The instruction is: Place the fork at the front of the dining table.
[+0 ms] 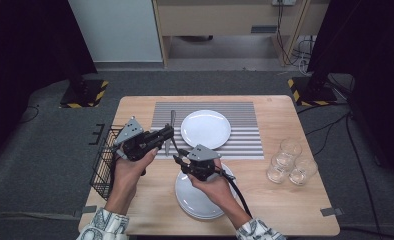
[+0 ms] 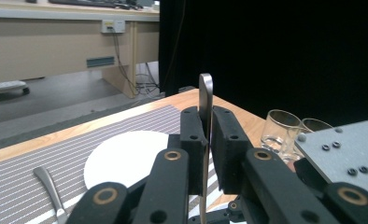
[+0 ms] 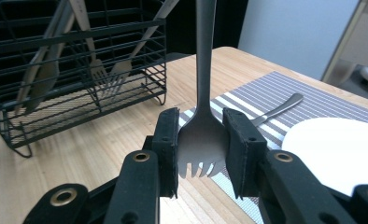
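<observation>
A silver fork [image 3: 203, 140] hangs upright with its tines down over the placemat's near left corner. My right gripper [image 3: 201, 135] is shut on the fork's head, one pad against each edge. My left gripper [image 2: 206, 116] is shut on the fork's handle [image 2: 206, 98], which sticks up between its pads. In the high view the left gripper [image 1: 169, 134] points right, and the right gripper [image 1: 177, 159] points left just below it. The fork [image 1: 168, 147] spans the small gap between them.
A second utensil [image 1: 172, 119] lies on the striped placemat [image 1: 245, 125] beside a white plate [image 1: 205, 129]. A stack of plates [image 1: 197, 200] sits under my right hand. A black wire basket [image 1: 104, 165] holding cutlery [image 3: 95, 70] stands at the left edge. Three glasses [image 1: 287, 165] stand at the right.
</observation>
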A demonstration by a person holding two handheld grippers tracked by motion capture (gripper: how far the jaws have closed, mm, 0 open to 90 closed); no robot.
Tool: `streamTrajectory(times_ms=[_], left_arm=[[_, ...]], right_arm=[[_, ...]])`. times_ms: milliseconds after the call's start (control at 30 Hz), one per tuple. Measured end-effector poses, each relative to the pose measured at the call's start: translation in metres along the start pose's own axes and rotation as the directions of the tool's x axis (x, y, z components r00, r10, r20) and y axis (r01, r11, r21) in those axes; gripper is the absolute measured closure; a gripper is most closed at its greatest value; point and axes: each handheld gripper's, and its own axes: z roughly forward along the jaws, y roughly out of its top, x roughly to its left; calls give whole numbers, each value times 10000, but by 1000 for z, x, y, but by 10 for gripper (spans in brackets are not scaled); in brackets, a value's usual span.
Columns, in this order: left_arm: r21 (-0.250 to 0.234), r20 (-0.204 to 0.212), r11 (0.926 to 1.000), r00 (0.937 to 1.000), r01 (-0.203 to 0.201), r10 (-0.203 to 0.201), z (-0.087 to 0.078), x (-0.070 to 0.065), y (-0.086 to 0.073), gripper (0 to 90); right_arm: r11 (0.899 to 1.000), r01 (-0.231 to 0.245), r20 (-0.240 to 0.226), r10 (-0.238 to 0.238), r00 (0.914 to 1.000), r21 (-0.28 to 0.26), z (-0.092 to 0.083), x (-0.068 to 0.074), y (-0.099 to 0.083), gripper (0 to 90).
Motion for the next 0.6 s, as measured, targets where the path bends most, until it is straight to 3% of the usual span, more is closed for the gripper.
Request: streamTrajectory(times_ms=[300,600], left_arm=[[-106,462,9996,9985,-271,276,0,2,-1,758],[-258,620,9988,9971,-424,439,2,1,-2,707]], right_arm=[[9996,-236,-715,227,9972,-119,-5,-7,1,676],[9992,-280,-827,256,9962,-283,-10,-10,2,676]])
